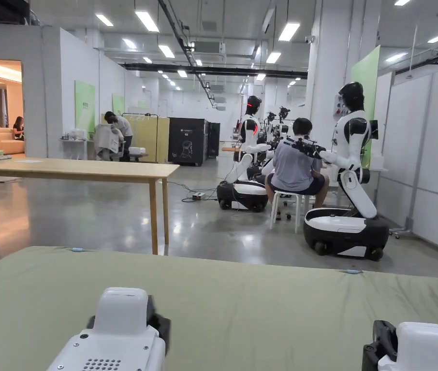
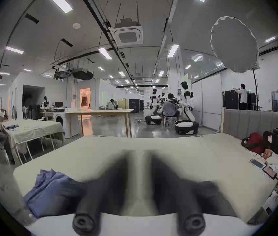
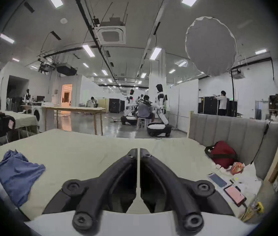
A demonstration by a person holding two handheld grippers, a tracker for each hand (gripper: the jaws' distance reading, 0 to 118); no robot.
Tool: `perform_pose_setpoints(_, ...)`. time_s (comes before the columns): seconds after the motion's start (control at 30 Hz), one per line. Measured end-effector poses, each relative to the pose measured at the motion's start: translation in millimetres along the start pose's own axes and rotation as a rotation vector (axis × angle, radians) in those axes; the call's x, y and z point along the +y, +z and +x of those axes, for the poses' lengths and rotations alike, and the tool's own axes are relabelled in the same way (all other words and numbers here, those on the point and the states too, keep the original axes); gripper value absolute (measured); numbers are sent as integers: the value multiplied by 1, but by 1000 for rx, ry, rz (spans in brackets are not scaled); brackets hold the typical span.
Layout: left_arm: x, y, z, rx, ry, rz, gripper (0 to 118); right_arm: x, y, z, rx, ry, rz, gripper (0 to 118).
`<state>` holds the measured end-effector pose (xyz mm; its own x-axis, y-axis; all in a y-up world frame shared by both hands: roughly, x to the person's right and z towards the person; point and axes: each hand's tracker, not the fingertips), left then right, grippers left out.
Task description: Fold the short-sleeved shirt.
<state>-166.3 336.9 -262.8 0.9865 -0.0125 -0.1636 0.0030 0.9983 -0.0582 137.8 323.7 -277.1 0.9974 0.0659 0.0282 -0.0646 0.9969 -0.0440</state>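
A crumpled blue short-sleeved shirt (image 2: 49,193) lies in a heap at the left end of the pale green covered table (image 1: 242,299). The right gripper view has the shirt (image 3: 17,173) at its far left. My left gripper (image 2: 139,154) hovers over bare cloth to the right of the shirt. Its jaws are blurred and stand a narrow gap apart with nothing between them. My right gripper (image 3: 138,150) is shut on nothing, farther right over the bare cover. In the head view the white backs of the left gripper (image 1: 116,328) and right gripper (image 1: 416,348) sit at the bottom edge.
At the table's right end lie a red bag (image 3: 223,152), two phones (image 3: 217,180), and a snack pack (image 3: 236,167), against a padded grey panel (image 3: 228,130). Beyond stand a wooden table (image 1: 73,169), white wheeled robots (image 1: 346,227) and a seated person (image 1: 294,169).
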Motion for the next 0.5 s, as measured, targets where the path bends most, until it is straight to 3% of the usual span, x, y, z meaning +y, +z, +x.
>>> perform_pose_setpoints(0.1, 0, 0, 0, -18, 2, -26, 0, 0, 1, 4, 18, -31, -24, 1)
perform_pose_setpoints(0.5, -2, -5, -9, -40, -2, -85, 0, -4, -6, 7, -20, -26, -82, 0)
